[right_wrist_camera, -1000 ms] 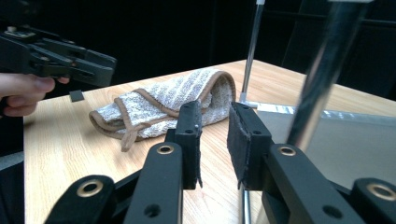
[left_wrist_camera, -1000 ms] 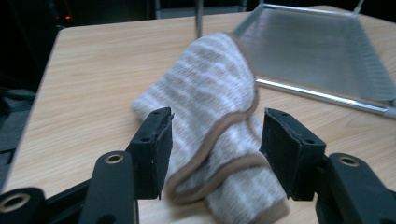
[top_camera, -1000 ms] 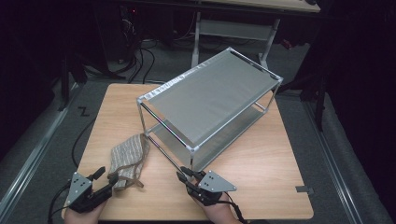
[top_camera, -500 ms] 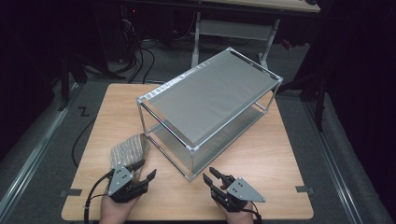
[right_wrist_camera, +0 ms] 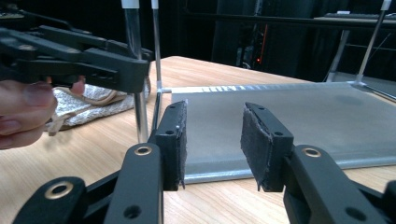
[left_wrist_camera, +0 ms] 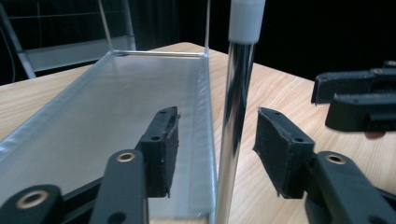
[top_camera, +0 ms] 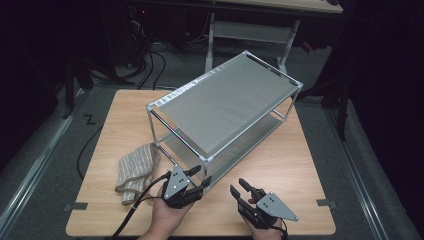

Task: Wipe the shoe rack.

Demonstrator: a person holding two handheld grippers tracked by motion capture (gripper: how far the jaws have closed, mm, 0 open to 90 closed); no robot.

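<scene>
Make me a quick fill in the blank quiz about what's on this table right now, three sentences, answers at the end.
1. The folded cloth lies on the ____ table.
2. The metal rack has ____ shelves.
3. The rack's corner post stands between the jaws of the ____ gripper.
Missing words: wooden; two; left

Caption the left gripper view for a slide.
Left gripper open, its jaws just closing around the rack's corner post without pressing it, the lower shelf behind on the table.
</scene>
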